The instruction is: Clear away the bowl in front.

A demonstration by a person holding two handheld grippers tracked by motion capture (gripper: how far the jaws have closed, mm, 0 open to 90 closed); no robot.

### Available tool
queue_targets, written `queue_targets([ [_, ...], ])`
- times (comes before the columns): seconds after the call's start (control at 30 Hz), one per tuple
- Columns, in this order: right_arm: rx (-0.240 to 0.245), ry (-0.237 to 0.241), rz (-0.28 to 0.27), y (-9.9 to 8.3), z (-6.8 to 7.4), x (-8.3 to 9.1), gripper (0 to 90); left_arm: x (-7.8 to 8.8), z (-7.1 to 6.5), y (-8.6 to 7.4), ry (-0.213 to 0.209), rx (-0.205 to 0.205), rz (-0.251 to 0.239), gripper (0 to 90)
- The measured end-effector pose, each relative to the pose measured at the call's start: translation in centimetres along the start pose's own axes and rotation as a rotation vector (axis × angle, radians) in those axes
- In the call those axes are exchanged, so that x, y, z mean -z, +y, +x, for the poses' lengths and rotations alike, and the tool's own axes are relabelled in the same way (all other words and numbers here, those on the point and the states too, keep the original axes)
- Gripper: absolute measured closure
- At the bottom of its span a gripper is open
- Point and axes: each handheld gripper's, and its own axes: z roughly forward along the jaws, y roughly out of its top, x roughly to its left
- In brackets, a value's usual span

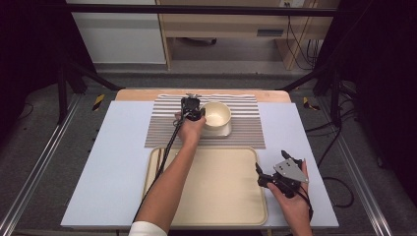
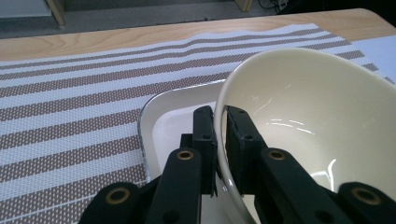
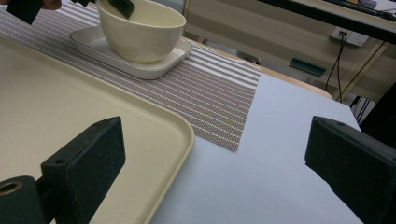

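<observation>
Two left gripper (image 2: 220, 122) jaws clamped across the bowl (image 2: 317, 121) rim, one pad inside.

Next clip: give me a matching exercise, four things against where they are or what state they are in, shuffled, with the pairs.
Things:
1. bowl
2. plate
3. tray
4. right gripper

Places or states:
A. jaws wide open, nothing between them
B. flat on the striped mat, under the bowl
C. rim pinched by the left gripper
D. nearest the person, nothing on it

Pairs: 1-C, 2-B, 3-D, 4-A
</observation>
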Motion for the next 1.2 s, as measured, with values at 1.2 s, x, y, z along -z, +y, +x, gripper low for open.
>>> queue_targets([
  [1.2,-0.009,0.008,-0.021,0.4,0.4,0.2,5.2,11.0,-0.8,-0.8,-0.062,-0.035,-0.107,82.0],
])
